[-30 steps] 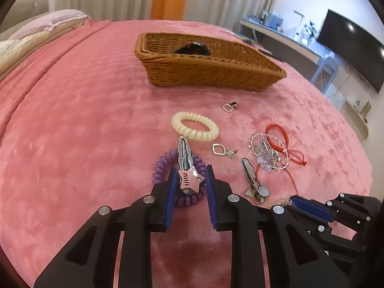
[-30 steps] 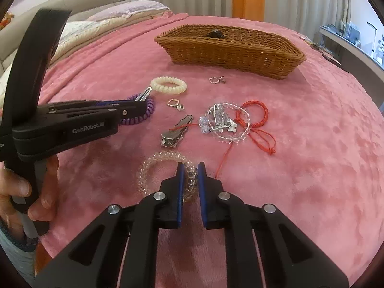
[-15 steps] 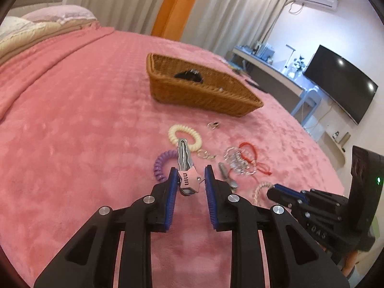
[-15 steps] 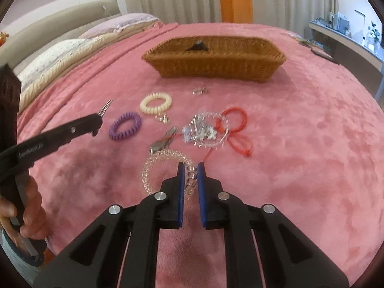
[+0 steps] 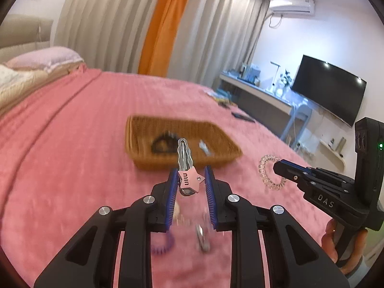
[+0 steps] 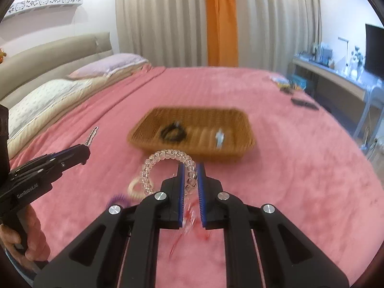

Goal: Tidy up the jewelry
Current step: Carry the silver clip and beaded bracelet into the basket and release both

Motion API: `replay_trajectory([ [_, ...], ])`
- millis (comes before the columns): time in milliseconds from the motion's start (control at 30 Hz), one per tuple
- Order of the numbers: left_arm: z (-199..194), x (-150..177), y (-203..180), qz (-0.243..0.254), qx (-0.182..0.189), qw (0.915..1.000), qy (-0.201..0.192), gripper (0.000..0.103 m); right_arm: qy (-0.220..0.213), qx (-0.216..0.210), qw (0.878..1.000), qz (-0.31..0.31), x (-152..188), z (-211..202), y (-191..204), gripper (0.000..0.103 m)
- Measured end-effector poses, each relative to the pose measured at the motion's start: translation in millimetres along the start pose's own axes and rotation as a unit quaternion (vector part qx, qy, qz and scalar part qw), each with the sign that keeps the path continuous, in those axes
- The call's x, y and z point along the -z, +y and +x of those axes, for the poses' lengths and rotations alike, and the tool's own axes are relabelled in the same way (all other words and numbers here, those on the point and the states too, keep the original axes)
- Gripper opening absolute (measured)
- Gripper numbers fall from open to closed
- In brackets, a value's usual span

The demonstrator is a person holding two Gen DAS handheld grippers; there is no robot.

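clearly both claws are loaded and up off the bed, so the risks now are all about the carry. the left gripper (image 5: pixel 189 184) is clenched on a hair clip (image 5: pixel 186 168) by its pink star end, with the long metal part sticking out in front and unsupported; a quick swing could lever it round in the pads, and it might slip out before it is over the basket (image 5: pixel 148 160). the right gripper (image 6: pixel 191 180) is pinched on one side of a clear coil bracelet (image 6: pixel 165 158), and most of the loop hangs free to the left of the jaws. that springy loop may wobble, and i judge the thin grip could let it twist loose.

the basket sits ahead on the pink blanket (image 5: pixel 60 156), already holding a black hair tie (image 6: pixel 173 132) and a small silver piece (image 6: pixel 219 139). both claws point toward the same basket, close to each other, so they could bump over the rim if they arrive together. a release made too early would drop the piece on the blanket short of the near wall. the frames are blurred, so exact clearances are hard to tell.
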State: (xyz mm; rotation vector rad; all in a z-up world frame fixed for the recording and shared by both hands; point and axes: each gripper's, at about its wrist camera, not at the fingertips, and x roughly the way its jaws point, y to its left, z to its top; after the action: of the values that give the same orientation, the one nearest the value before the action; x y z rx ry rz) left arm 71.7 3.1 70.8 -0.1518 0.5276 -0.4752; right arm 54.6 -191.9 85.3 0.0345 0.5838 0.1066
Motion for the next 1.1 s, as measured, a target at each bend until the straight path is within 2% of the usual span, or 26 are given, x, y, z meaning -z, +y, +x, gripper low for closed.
replay_trajectory([
  [133, 29, -33, 2, 0.002, 0.002, 0.9999, -0.010, 0.021, -0.014, 0.014, 1.000, 0.002, -39, 27, -12, 0.009],
  [233, 65, -53, 7, 0.001, -0.002, 1.0000, -0.006, 0.021, -0.013, 0.021, 1.000, 0.007, -64, 58, -22, 0.009],
  [400, 121, -66, 23, -0.024, 0.010, 0.9997, 0.007, 0.021, 0.016, 0.034, 0.999, 0.015, -87, 123, -39, 0.008],
  [633, 184, -56, 32, -0.028, -0.003, 0.9990, 0.036, 0.021, 0.074, 0.049, 0.995, 0.036, -83, 201, -62, 0.009],
  [800, 201, -46, 38, -0.029, -0.012, 0.9981, 0.053, 0.021, 0.120, 0.056, 0.991, 0.025, -69, 235, -65, 0.008],
  [900, 206, -44, 42, -0.029, -0.018, 0.9974, 0.063, 0.021, 0.144, 0.061, 0.988, 0.012, -63, 247, -62, 0.009],
  [1100, 209, -41, 44, -0.029, -0.014, 0.9967, 0.074, 0.021, 0.157, 0.055, 0.986, 0.004, -57, 252, -56, 0.009],
])
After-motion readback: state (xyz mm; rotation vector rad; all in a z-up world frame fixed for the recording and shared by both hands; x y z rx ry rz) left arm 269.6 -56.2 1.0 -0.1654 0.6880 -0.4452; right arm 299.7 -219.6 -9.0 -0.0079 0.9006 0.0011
